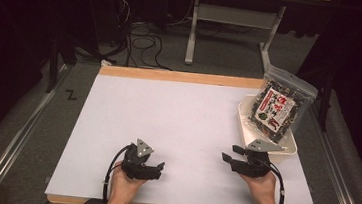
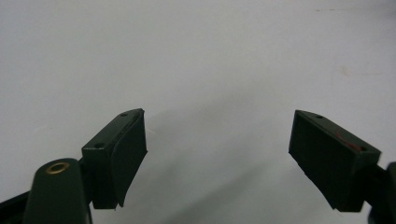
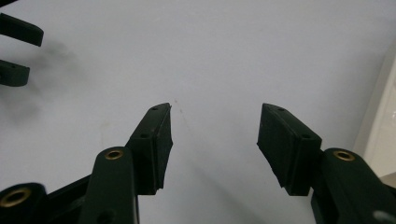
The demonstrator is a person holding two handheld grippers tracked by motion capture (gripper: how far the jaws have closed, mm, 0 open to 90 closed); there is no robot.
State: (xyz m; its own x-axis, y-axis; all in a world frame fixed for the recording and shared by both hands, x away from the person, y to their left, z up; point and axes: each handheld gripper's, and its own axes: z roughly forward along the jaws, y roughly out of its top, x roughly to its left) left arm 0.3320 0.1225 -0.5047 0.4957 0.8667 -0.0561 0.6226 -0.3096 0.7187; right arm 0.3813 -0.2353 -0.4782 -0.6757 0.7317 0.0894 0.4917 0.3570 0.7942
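Observation:
My left gripper point(image 1: 158, 169) rests low over the white table top point(image 1: 182, 117) near the front edge, held in a hand and pointing right. Its jaws stand wide apart in the left gripper view point(image 2: 217, 126), with bare white surface between them. My right gripper point(image 1: 228, 153) is held at the front right and points left, just in front of the cream tray point(image 1: 291, 149). In the right gripper view point(image 3: 215, 116) its jaws are open and hold nothing. The left gripper's two fingers point(image 3: 18, 30) show at that view's top left.
A clear bag of dark snack mix with a red and white label point(image 1: 280, 105) leans upright in the cream tray, whose rim point(image 3: 380, 126) lies close to my right jaw. The table's wooden edge point(image 1: 181, 77) runs along the back; cables and a stand lie on the floor beyond.

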